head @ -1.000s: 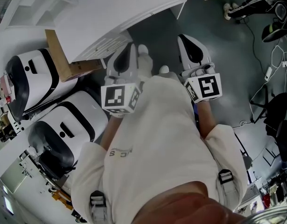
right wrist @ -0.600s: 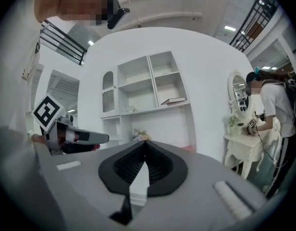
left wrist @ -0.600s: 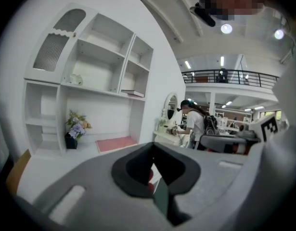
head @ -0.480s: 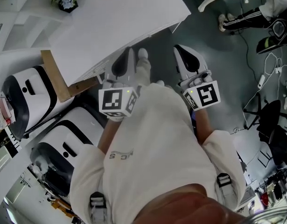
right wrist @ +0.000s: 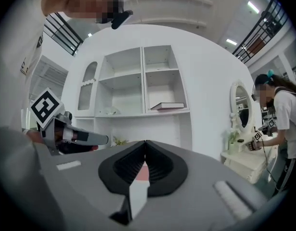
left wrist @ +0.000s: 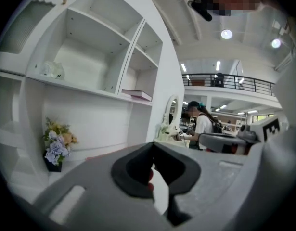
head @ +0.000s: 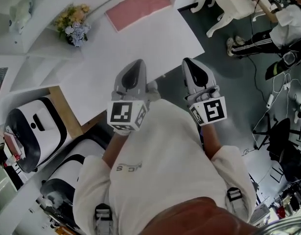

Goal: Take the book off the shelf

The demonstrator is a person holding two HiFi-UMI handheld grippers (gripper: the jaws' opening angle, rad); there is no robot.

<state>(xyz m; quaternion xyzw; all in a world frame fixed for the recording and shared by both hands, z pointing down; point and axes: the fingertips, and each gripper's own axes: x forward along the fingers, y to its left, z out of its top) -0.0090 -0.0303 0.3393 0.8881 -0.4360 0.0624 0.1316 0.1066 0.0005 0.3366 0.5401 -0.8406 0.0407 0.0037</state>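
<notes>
Jaws closed, empty; book (right wrist: 168, 106) sits well beyond, on shelf (right wrist: 131, 113).

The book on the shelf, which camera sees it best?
The right gripper view: the book lies flat on the shelf, seen head-on. The left gripper view shows it at an angle. The head view doesn't show it.

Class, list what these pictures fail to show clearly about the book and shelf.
- Book: title and cover too small, right gripper view.
- Pale thing on the shelf: too blurred to name, left gripper view.
- Desk: mostly hidden by the left gripper and right gripper in their own views.
</notes>
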